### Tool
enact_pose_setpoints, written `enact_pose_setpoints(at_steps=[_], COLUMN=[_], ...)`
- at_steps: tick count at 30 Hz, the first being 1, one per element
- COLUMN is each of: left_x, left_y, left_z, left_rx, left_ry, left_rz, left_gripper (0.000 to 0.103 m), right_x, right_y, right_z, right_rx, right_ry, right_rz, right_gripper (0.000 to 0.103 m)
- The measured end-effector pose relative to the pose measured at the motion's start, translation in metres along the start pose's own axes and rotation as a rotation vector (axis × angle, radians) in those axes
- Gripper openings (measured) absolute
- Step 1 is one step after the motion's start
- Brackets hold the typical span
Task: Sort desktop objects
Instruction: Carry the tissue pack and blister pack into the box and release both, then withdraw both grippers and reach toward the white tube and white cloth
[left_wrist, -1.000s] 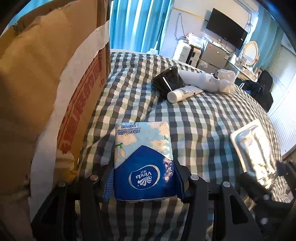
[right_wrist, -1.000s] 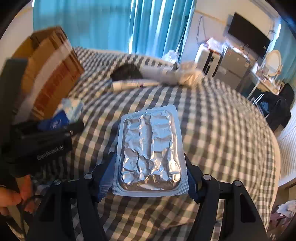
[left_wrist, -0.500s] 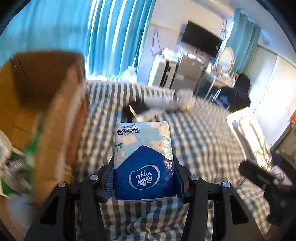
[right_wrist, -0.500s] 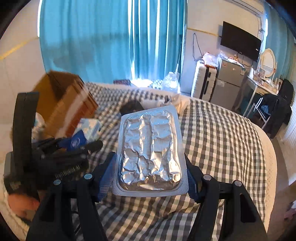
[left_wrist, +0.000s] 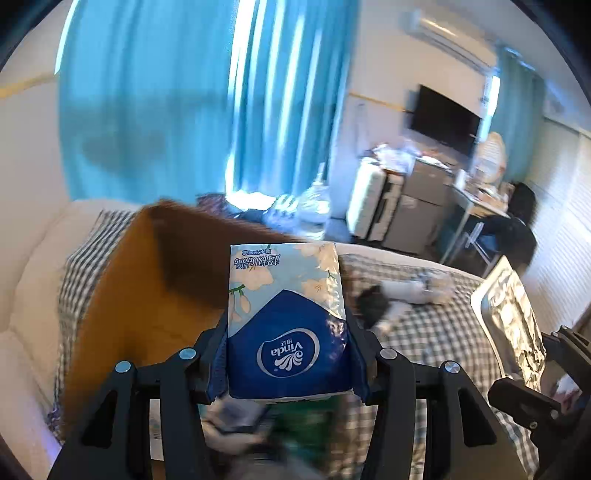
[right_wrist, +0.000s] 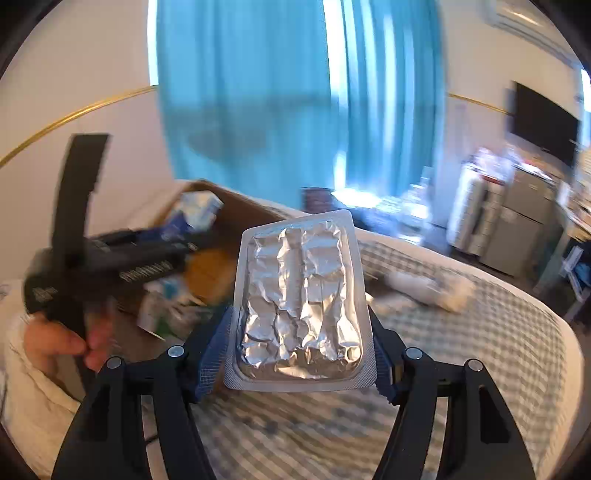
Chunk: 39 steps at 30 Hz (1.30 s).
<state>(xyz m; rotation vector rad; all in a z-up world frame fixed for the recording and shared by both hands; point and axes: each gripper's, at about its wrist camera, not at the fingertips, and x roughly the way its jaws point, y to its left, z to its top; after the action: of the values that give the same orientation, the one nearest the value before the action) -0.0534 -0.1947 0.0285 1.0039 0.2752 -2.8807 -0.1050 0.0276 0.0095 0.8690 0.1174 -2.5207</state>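
My left gripper (left_wrist: 286, 350) is shut on a blue and white Vinda tissue pack (left_wrist: 284, 317) and holds it above the open cardboard box (left_wrist: 122, 295), which has several items at its bottom. My right gripper (right_wrist: 301, 354) is shut on a silver foil blister pack (right_wrist: 301, 299), held in the air over the checked bed beside the box (right_wrist: 236, 218). The blister pack also shows at the right of the left wrist view (left_wrist: 513, 314). The left gripper and tissue pack show blurred in the right wrist view (right_wrist: 110, 254).
A black pouch (left_wrist: 373, 302) and a white tube or bottle (left_wrist: 413, 290) lie further along the checked bedcover (right_wrist: 498, 332). White cushions (left_wrist: 33, 280) lie left of the box. Blue curtains, a suitcase, a cabinet and a TV stand behind.
Both grippers have risen and swung left. The tissue pack went from beside the box's outer wall to above its open top. The blister pack moved closer to the box.
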Motion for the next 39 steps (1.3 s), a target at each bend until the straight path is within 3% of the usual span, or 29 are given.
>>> enact_pose_setpoints(at_steps=[5, 10, 11, 14, 21, 24, 28, 31, 33, 35, 37, 39], left_x=[0.02, 0.037, 0.04, 0.045, 0.038, 0.027, 0.023, 0.039, 0.047, 0.056, 0.067, 0.085], left_y=[0.047, 0.078, 0.078, 0.076, 0.053, 0.02, -0.051, -0.113, -0.148, -0.184, -0.207, -0.222], left_z=[-0.003, -0.01, -0.011, -0.016, -0.014, -0.014, -0.024, -0.041, -0.052, -0.06, -0.065, -0.064], left_rx=[-0.023, -0.093, -0.092, -0.08, -0.062, -0.024, 0.043, 0.088, 0.117, 0.192, 0.272, 0.348], left_ry=[0.07, 0.114, 0.123, 0.167, 0.152, 0.122, 0.104, 0.189, 0.227, 0.199, 0.158, 0.122], left_rz=[0.108, 0.118, 0.118, 0.127, 0.127, 0.099, 0.046, -0.117, -0.12, -0.153, -0.089, 0.046], left_gripper=[0.054, 0.055, 0.061, 0.096, 0.098, 0.098, 0.103, 0.103, 0.103, 0.103, 0.103, 0.103], right_x=[0.048, 0.083, 0.083, 0.084, 0.043, 0.009, -0.038, -0.068, -0.084, -0.095, -0.104, -0.108], right_y=[0.049, 0.062, 0.058, 0.041, -0.019, -0.055, -0.093, -0.125, -0.141, -0.156, -0.166, -0.175], right_z=[0.026, 0.038, 0.037, 0.039, 0.029, 0.018, -0.002, -0.019, -0.029, -0.036, -0.041, -0.044], right_rx=[-0.04, -0.03, -0.014, 0.047, 0.099, 0.117, 0.16, 0.221, 0.259, 0.277, 0.28, 0.262], right_ry=[0.014, 0.025, 0.028, 0.018, -0.058, -0.074, -0.104, -0.131, -0.15, -0.164, -0.175, -0.174], right_rz=[0.06, 0.079, 0.09, 0.103, -0.017, -0.073, -0.168, -0.189, -0.193, -0.195, -0.206, -0.22], right_gripper=[0.067, 0.069, 0.072, 0.085, 0.085, 0.085, 0.085, 0.085, 0.085, 0.085, 0.085, 0.085])
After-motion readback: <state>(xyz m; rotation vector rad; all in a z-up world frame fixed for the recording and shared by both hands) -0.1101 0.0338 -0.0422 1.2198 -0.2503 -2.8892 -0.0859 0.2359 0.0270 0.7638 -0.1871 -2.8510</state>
